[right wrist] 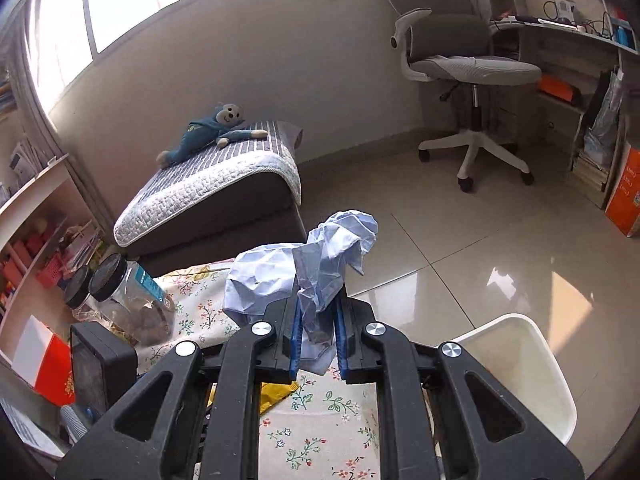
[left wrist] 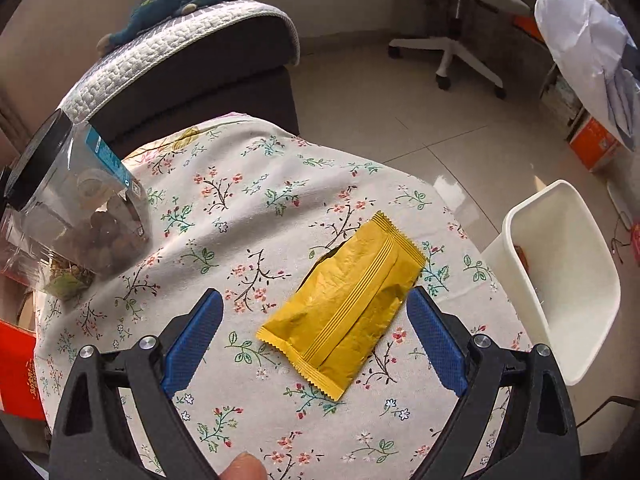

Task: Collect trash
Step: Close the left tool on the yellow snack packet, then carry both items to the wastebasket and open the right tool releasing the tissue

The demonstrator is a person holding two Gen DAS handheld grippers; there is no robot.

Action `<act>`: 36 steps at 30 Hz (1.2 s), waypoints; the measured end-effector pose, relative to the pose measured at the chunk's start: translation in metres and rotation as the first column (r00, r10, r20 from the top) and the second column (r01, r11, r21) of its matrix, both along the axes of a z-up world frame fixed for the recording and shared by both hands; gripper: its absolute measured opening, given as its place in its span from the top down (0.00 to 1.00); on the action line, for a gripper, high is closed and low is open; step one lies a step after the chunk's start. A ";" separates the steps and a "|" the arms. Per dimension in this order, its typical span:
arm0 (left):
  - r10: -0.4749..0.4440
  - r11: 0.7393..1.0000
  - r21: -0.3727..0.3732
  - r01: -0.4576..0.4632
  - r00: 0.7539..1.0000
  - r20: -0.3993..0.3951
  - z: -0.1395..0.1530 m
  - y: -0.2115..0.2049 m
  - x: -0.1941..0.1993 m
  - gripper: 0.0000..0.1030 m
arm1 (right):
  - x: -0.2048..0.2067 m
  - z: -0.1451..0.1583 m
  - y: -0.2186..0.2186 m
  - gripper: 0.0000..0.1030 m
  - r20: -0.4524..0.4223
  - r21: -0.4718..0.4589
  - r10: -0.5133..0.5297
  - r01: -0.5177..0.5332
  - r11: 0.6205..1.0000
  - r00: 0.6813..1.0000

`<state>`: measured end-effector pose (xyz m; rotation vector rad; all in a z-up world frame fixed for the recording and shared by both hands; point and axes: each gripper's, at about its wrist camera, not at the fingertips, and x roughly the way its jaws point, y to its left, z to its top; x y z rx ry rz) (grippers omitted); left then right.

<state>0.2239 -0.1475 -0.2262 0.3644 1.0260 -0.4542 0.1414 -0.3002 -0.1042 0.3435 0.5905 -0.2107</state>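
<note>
We're carrying crumpled paper (right wrist: 320, 264) pinched tight in the R gripper (right wrist: 318, 340) toward the white bin (right wrist: 520, 364) at 4 o'clock. L gripper (left wrist: 316, 344), jaws wide and empty, is straddling the yellow wrapper (left wrist: 344, 304); next: drop paper, pinch wrapper.

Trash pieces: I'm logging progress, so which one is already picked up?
The crumpled pale-blue paper, clamped in the right gripper. The yellow wrapper lies flat on the floral tablecloth, between the left gripper's open jaws.

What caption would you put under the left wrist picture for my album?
Open left gripper over a yellow wrapper on the flowery tablecloth, white bin beside it.
</note>
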 end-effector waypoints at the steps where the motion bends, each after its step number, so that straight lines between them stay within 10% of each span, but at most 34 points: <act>1: -0.027 0.999 0.027 0.027 1.000 -0.012 -0.005 -0.009 0.002 0.12 | -0.003 0.001 -0.004 0.88 0.001 0.001 -0.003 0.003 1.000 1.000; 9: -0.146 0.971 0.176 0.161 0.985 -0.093 -0.044 -0.045 0.014 0.13 | -0.009 -0.003 -0.020 0.88 -0.009 0.018 -0.009 0.009 1.000 1.000; 11: -0.125 0.976 0.161 0.148 0.981 -0.145 -0.054 -0.035 0.020 0.36 | -0.011 -0.003 -0.022 0.88 -0.009 0.016 -0.004 0.004 1.000 1.000; 16: -0.024 0.995 0.093 0.040 0.985 -0.169 -0.043 0.003 0.035 0.79 | -0.012 0.000 -0.015 0.88 -0.002 0.017 0.020 -0.020 1.000 1.000; 26: 0.290 0.957 0.022 -0.289 0.953 -0.084 -0.006 0.098 0.038 0.86 | -0.025 0.009 0.014 0.88 0.019 -0.005 0.095 -0.095 0.995 0.995; 31: 0.492 0.870 -0.061 -0.489 0.854 0.172 0.058 0.137 0.016 0.86 | -0.033 0.021 0.025 0.88 0.055 -0.020 0.113 -0.112 0.994 0.992; 36: 0.640 0.765 -0.262 -0.589 0.647 0.414 0.150 0.159 -0.020 0.86 | -0.048 0.047 0.036 0.88 0.129 -0.104 0.111 -0.098 0.990 0.985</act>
